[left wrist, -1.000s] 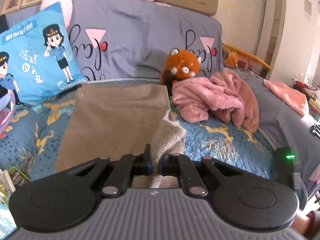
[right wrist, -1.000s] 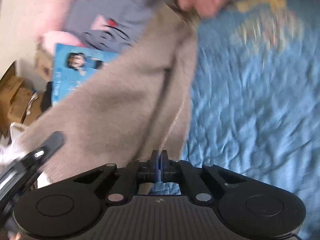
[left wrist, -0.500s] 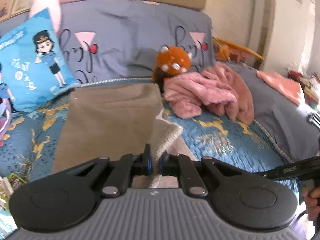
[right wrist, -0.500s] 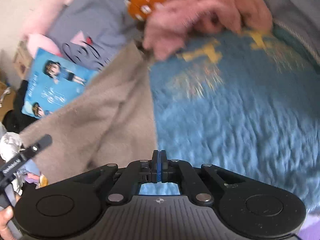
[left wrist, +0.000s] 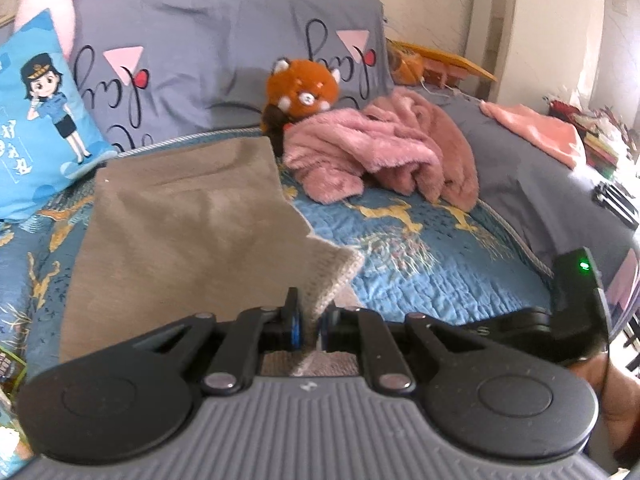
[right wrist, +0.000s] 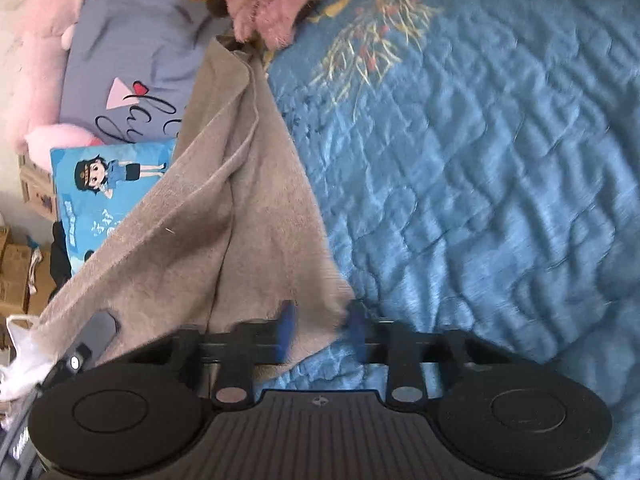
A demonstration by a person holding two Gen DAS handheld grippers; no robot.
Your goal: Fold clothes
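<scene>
The left gripper (left wrist: 308, 320) pinches a beige garment (left wrist: 180, 232) at its 5 o'clock corner, probably to anchor the fold. The right gripper (right wrist: 320, 330) has its fingers apart around another edge, likely about to grip.

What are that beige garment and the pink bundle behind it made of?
The flat beige garment looks like a soft, matte knit, perhaps wool or fleece: fine fuzzy nap, with a ribbed cuff where the left gripper pinches it. The crumpled pink bundle looks like plush fleece, with long fluffy pile. Exact fibres cannot be told.
</scene>
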